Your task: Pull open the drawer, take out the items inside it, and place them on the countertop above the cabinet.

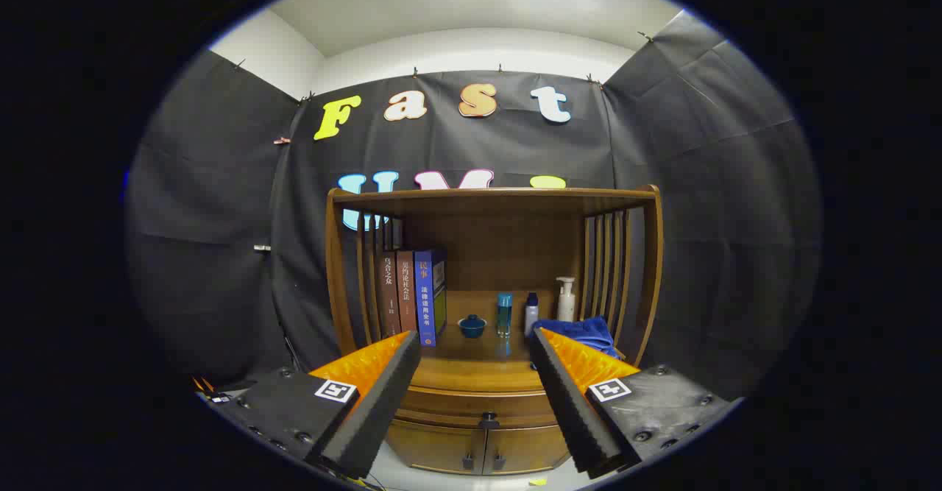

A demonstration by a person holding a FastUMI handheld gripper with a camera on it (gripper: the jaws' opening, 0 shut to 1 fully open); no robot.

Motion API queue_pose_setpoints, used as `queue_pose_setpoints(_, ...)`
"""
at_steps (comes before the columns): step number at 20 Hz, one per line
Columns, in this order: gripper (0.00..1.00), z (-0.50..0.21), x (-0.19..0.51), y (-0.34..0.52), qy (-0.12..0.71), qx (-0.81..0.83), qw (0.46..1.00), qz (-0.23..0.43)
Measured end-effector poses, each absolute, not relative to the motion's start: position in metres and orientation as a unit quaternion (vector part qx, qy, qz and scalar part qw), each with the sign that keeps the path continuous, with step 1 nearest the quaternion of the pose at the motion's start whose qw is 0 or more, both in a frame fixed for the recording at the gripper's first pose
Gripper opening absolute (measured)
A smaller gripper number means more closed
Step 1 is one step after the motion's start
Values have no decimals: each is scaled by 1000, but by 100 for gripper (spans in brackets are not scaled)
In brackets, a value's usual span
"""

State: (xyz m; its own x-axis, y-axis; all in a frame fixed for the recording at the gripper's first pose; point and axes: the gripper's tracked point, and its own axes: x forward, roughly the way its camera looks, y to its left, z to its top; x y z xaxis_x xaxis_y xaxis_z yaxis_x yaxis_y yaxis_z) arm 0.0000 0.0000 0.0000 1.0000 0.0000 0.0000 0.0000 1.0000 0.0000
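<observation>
The gripper [475, 344] is hovering with its fingers spread wide, grasping nothing. The closed drawer [478, 407] is sitting between and beyond the fingers, its knob [488, 422] centred. The countertop [478, 373] above is carrying books [412, 296], bottles [504, 313] and a blue cloth [581, 333].

Your gripper [476, 347] is held level, pointing straight ahead, its two fingers [383, 395] spread wide apart with nothing between them. Neither finger touches anything; both hang free in the air.
</observation>
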Motion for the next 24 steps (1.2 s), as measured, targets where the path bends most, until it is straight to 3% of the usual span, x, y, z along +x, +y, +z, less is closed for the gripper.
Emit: queue_pose_setpoints(24,99,-2,3,-5,-1,3,1000,-9)
